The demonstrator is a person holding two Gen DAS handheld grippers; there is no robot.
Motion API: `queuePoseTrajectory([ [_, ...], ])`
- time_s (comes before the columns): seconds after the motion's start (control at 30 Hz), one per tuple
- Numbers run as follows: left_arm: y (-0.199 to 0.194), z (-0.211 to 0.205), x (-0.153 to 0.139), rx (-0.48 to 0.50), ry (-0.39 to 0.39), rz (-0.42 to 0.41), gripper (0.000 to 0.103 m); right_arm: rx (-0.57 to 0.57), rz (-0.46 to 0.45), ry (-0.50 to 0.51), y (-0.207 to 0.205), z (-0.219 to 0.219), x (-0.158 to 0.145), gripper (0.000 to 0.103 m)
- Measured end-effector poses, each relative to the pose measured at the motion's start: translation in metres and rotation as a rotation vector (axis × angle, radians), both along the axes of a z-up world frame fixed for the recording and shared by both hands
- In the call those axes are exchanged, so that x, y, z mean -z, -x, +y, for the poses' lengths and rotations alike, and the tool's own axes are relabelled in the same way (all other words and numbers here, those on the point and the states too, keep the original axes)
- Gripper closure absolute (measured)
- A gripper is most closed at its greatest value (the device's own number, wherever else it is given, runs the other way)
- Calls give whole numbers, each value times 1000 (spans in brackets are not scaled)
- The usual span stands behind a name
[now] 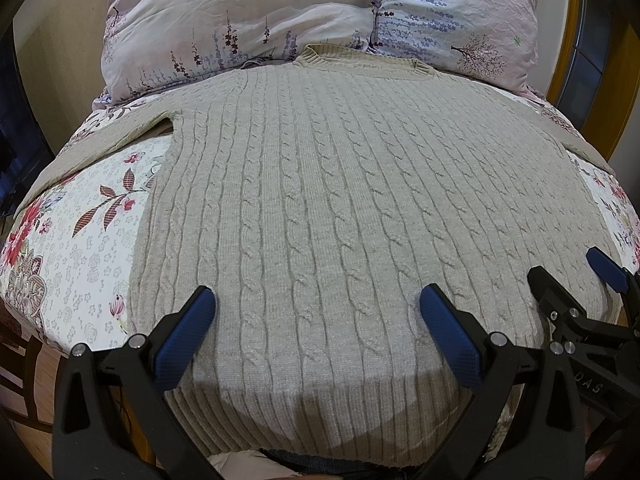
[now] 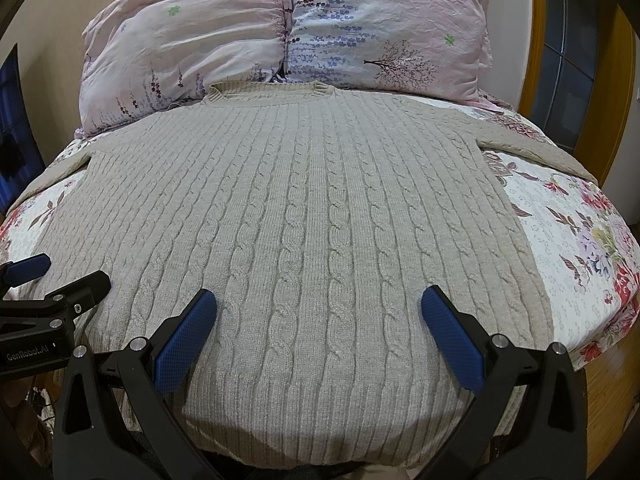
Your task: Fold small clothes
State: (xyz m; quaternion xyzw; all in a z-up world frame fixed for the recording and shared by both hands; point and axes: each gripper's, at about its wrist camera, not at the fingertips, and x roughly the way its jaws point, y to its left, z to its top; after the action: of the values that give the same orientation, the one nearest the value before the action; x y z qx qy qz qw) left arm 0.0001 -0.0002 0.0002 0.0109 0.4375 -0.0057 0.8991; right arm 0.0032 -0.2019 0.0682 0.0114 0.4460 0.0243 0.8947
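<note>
A beige cable-knit sweater [image 1: 320, 184] lies flat on the bed, collar at the far end, ribbed hem at the near edge, sleeves spread to both sides. It also fills the right wrist view [image 2: 304, 220]. My left gripper [image 1: 316, 300] is open above the hem, left of centre. My right gripper [image 2: 318, 300] is open above the hem, right of centre. The right gripper shows in the left wrist view [image 1: 568, 268] at the right edge. The left gripper shows in the right wrist view [image 2: 68, 268] at the left edge. Neither holds anything.
The bed has a white floral sheet [image 1: 80, 248], also seen to the right [image 2: 568, 248]. Two lilac floral pillows [image 1: 312, 12] lie behind the collar, also in the right wrist view [image 2: 280, 36]. A wooden door frame [image 2: 600, 120] stands at the right.
</note>
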Motion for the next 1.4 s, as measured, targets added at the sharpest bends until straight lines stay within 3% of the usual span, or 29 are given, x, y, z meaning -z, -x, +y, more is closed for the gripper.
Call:
queuePoseTrajectory([
  [0.53,-13,-4,-6,17,-5,32,2,-89,-51,-50,-6,-8,0,1],
  [0.67,-21,0,-6,32,7,43,2,-69,-27,-162,-24,-32,-12,1],
  [0.87,-47,12,-22,8,11,4,2,140,-56,-273,-65,-115,-37,1],
  [0.97,-65,17,-35,-12,-16,-48,2,266,-31,-335,-92,-165,-37,12],
  [1.13,-95,16,-50,9,-40,-84,2,513,67,-526,-130,-248,-12,36],
  [1.2,-105,18,-54,22,-37,-101,2,603,102,-602,-142,-274,3,40],
  [1.4,-141,26,-57,68,53,-70,2,766,142,-646,-160,-314,31,50],
])
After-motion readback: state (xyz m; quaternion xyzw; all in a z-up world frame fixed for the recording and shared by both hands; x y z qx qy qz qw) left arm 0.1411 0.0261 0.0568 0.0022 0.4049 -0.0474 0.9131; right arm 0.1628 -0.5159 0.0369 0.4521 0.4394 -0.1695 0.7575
